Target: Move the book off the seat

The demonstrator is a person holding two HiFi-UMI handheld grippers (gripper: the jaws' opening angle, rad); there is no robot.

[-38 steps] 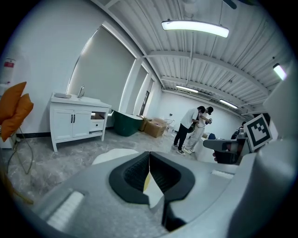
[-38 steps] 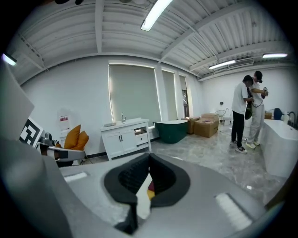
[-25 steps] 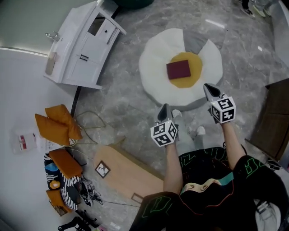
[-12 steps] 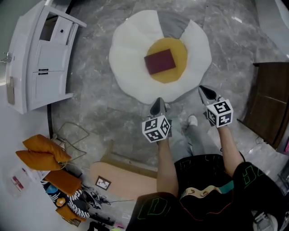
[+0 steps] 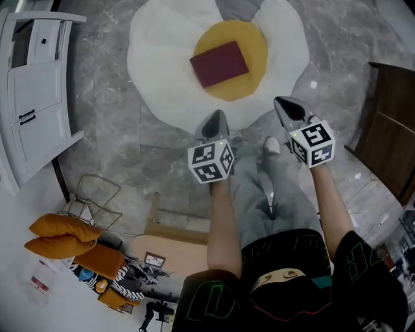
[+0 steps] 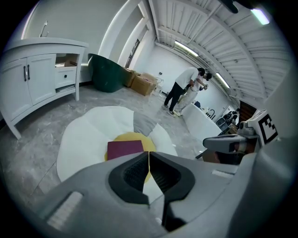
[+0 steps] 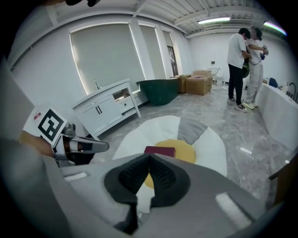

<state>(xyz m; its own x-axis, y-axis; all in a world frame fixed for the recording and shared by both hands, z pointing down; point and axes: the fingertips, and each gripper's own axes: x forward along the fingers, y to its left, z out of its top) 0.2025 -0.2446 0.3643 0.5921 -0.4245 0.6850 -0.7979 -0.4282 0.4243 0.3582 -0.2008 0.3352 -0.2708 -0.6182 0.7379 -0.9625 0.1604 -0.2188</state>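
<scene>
Lying flat on the yellow centre of the egg-shaped seat (image 5: 162, 71), the dark red book (image 5: 220, 63) is a bit askew, with nothing on it and nothing touching it. It's the only loose thing on the cushion, so a grab from the near edge looks easy.

The left gripper (image 5: 216, 118) and right gripper (image 5: 286, 104) are both held out low over the seat's near rim, pointing at the book but well short of it. Both sets of fingers are closed tight and empty. I'd say this is just the approach pose, and they'd have to spread before taking the book. The person stands on the marble floor (image 5: 130, 162) right at the rim, shoes just beside it.

The seat's far edge and its grey wedge (image 5: 237, 8) are cut off at the top of the head view. The book's cover shows no readable print, and its thickness is hard to judge. A white cabinet (image 5: 32, 97) is half out of frame on the left. The clutter by the orange cushions (image 5: 58, 237) is too small to sort out.
</scene>
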